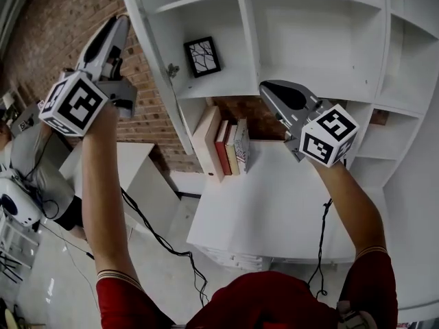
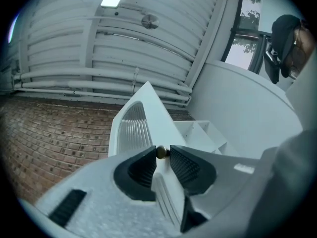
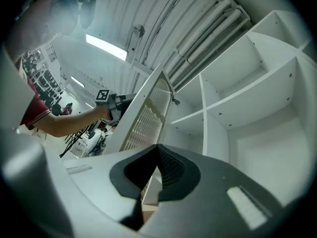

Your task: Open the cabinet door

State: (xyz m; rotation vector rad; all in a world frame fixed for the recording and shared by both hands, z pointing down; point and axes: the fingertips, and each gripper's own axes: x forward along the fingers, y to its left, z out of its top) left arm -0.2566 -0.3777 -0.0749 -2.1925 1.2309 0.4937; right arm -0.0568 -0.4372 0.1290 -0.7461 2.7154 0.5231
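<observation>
Cabinet door [image 1: 155, 60] stands swung wide from the white shelf unit [image 1: 312, 53], edge-on to me. My left gripper [image 2: 162, 151] sits at the door's small brass knob [image 2: 161, 152], jaws narrowly apart around it, not pinching. My right gripper [image 3: 157, 151], jaws together and empty, points into the shelf unit.

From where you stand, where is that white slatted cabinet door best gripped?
By the small round brass knob, coming straight at the face of the white slatted door that it juts from, one jaw either side. The panel itself looks flat and too wide to pinch.
</observation>
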